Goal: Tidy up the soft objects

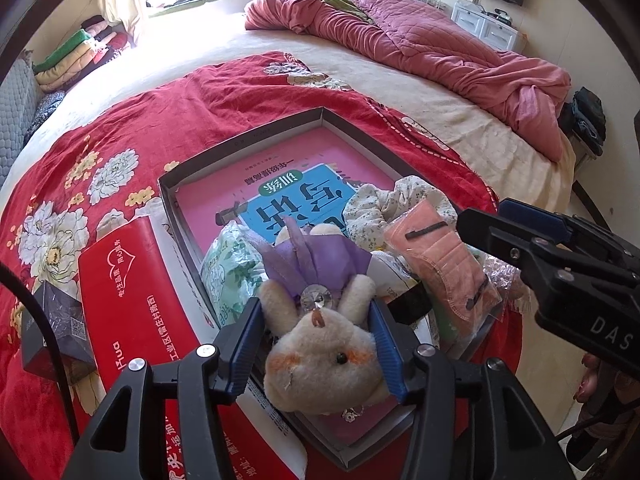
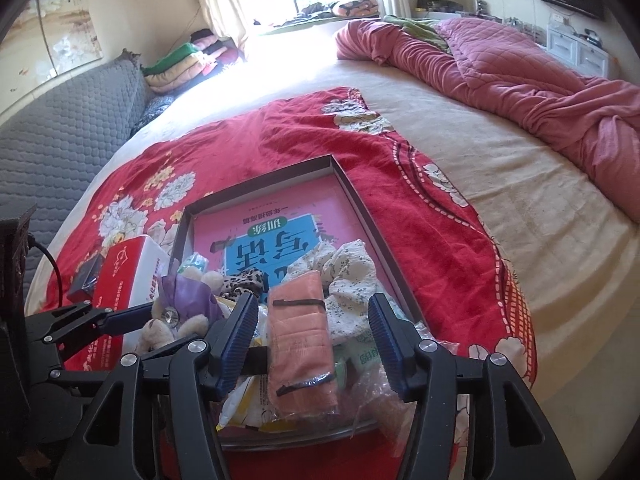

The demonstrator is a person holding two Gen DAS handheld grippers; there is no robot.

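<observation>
Left gripper squeezes the plush bear by its head, at six o'clock of the tray (soft, light, grip the body). Right gripper stands wide around the peach packet, slippery wrapper, pads clear.

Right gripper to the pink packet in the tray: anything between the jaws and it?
Nothing visible. The pink packet lies on top of the pile in the tray, between the right gripper's open jaws, with gaps on both sides. The left gripper is off to the side on the plush bear.

Beige plush bear (purple-wrapped) and bagged orange cloth lie in the box.
</observation>
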